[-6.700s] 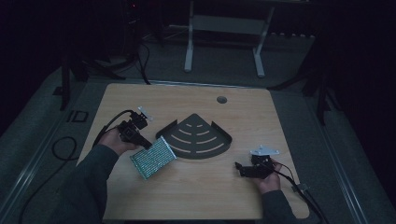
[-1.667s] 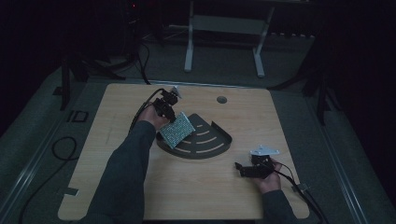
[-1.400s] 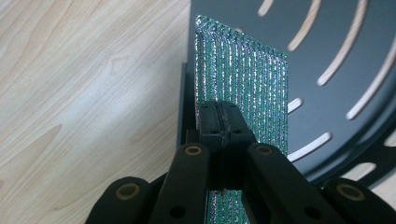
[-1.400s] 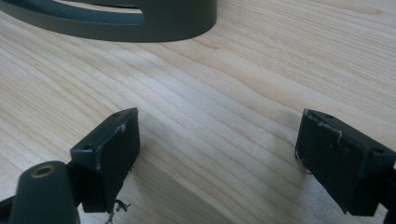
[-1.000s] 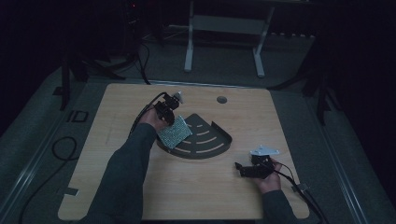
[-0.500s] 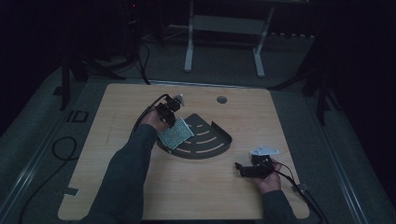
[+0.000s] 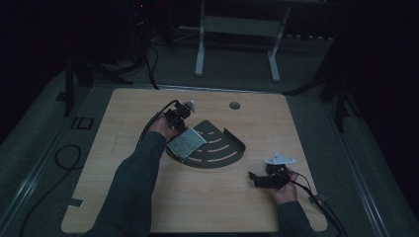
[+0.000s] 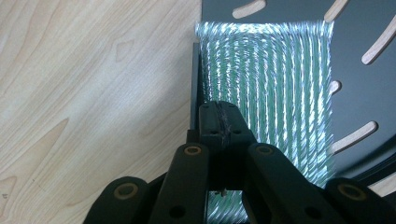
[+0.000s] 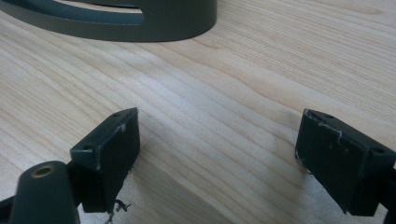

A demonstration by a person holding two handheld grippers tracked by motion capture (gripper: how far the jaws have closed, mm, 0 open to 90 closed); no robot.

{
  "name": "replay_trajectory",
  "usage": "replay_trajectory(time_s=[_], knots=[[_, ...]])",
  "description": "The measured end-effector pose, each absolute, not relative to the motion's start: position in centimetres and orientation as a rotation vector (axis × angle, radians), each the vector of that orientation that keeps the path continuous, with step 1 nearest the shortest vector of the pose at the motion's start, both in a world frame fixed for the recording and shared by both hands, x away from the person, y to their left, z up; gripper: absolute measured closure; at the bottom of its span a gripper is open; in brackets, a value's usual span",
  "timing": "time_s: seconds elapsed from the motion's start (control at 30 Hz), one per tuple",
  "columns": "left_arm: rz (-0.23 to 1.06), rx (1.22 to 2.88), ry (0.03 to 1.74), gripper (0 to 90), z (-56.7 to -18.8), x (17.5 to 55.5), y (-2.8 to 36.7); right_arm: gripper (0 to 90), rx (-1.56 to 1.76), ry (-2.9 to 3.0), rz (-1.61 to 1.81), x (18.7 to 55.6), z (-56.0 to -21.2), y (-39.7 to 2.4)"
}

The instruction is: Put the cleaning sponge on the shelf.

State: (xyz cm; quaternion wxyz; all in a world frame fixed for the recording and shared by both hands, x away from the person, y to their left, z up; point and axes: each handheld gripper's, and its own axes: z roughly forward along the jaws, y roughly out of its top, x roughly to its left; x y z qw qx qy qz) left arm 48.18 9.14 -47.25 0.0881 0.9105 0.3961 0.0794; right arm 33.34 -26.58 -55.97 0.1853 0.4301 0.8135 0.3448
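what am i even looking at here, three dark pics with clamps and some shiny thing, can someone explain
A person sits at a wooden table with a hand-held two-jaw gripper in each hand; there is no robot arm. The wide picture comes from a fixed camera above the table. The other two come from small cameras riding on each gripper, looking along its black jaws.

On the table lies a dark fan-shaped tray with curved slots. The left gripper is shut on the edge of a shiny woven pad, holding it over the tray's left side; the left gripper view shows its closed jaws pinching the pad. The right gripper rests on the table near the tray, jaws open, nothing between them.
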Motion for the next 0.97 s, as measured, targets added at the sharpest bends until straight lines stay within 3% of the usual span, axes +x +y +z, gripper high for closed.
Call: replay_trajectory(time_s=[0.27,0.57,0.97], knots=[[0.224,2.685,1.179,89.1,-47.1,48.0,9.5,13.5,1.211,2.292,0.972,33.3,-56.0,-26.6],[0.179,2.591,1.188,70.4,-45.6,47.3,11.2,13.5,1.212,2.292,0.971,33.3,-56.0,-26.6],[0.296,2.402,1.275,55.4,-44.9,42.3,17.3,13.6,1.209,2.293,0.973,33.3,-56.0,-26.6]])
